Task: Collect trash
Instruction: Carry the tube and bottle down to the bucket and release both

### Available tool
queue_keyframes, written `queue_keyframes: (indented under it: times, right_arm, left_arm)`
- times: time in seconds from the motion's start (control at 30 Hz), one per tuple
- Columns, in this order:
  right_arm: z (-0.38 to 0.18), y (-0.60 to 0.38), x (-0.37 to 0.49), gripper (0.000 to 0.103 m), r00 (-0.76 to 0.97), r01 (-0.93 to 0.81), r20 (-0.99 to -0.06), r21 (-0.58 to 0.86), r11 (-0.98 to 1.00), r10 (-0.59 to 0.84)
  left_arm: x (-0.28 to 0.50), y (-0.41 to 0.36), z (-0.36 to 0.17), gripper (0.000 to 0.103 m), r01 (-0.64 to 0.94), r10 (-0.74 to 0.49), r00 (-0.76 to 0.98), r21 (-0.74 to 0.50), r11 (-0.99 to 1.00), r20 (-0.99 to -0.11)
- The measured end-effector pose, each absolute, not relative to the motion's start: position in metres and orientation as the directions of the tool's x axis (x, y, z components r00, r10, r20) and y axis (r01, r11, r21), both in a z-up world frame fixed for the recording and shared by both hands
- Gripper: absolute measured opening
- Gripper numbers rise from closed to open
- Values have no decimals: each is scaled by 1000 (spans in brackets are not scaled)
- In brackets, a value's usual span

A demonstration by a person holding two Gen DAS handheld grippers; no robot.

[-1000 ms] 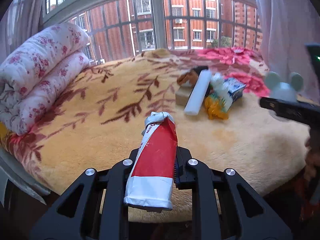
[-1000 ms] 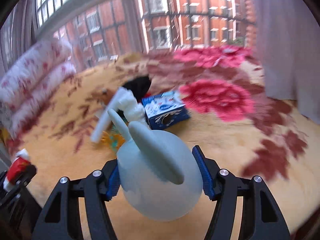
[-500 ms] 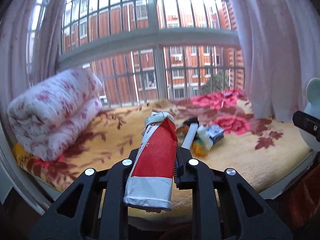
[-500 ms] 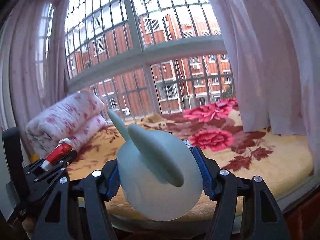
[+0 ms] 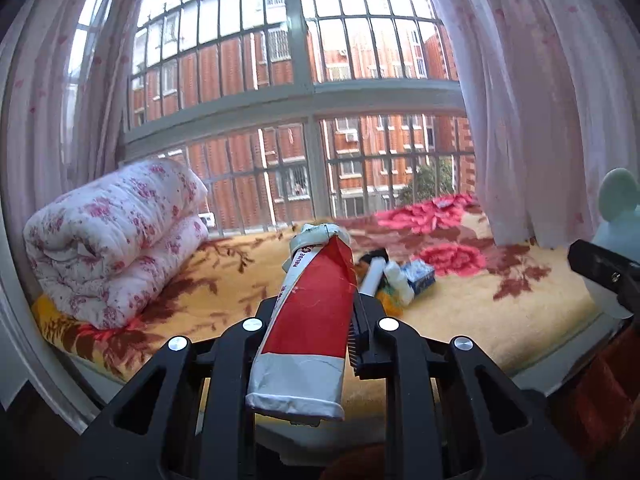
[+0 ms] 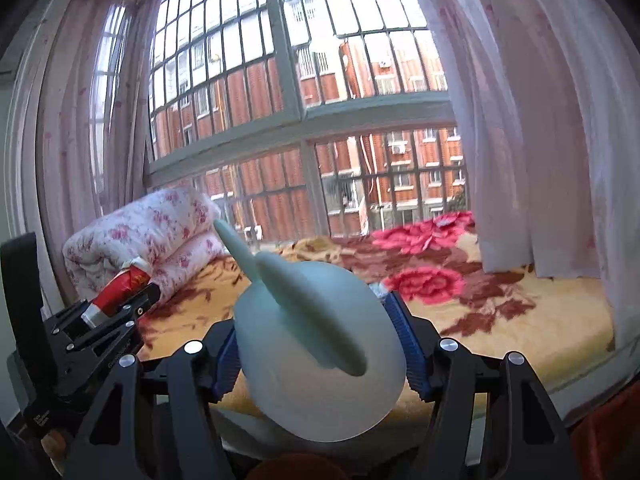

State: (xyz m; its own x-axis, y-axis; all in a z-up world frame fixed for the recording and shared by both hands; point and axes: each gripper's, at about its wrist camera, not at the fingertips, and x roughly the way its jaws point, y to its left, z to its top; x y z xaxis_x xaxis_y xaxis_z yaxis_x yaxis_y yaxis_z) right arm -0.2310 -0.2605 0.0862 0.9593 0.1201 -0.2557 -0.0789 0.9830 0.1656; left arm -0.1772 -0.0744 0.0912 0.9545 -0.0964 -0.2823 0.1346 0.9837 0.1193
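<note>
Both hands pulled back from the bed since a second ago, we've got the left gripper (image 5: 312, 320) pinching the light, squishy toothpaste tube (image 5: 310, 320) mid-body and the right gripper (image 6: 316, 344) clamped around the smooth, hard mint eared thing (image 6: 316, 348), with the leftover trash pile (image 5: 394, 280) sitting at about 1 o'clock.

Red-and-white tube (image 5: 310, 320), pale green eared object (image 6: 316, 344), yellow floral blanket (image 5: 500, 312), pink-flowered white quilt (image 5: 116, 240)

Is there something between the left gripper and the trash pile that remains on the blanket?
Nothing visible blocks it. The left gripper is shut on the red tube, and only bare blanket lies before the trash pile.
</note>
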Motion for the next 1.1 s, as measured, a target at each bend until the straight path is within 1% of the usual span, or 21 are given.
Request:
queue_keyframes:
  times: [0.17, 0.23, 0.37, 0.47, 0.67, 0.77, 0.9, 1.1]
  right_arm:
    - [52, -251, -223, 64, 923, -93, -354, 172, 981, 149]
    - [34, -247, -218, 64, 902, -93, -403, 166, 982, 154]
    - [-3, -235, -206, 64, 843, -114, -506, 161, 980, 181]
    - [-30, -223, -200, 64, 803, -129, -564, 150, 980, 192]
    - [-79, -204, -190, 64, 715, -156, -669, 131, 979, 204]
    - [-102, -194, -185, 64, 663, -172, -719, 124, 977, 208]
    - [-119, -189, -180, 64, 615, -182, -759, 128, 975, 215]
    - [-124, -192, -179, 64, 603, -177, -769, 132, 975, 214]
  left_arm:
    - [-172, -72, 55, 20, 169, -108, 912, 122, 978, -396]
    - [-166, -71, 34, 20, 181, -103, 882, 128, 975, -460]
    - [-161, -67, -2, 21, 204, -95, 833, 144, 968, -544]
    - [-156, -59, -31, 21, 232, -112, 778, 118, 966, -618]
    - [-144, -42, -77, 21, 237, -111, 680, 75, 969, -725]
    - [-139, -38, -89, 21, 235, -119, 641, 47, 971, -759]
    - [-134, -38, -103, 21, 236, -117, 605, 37, 971, -788]
    - [-132, -39, -110, 21, 237, -110, 582, 39, 971, -806]
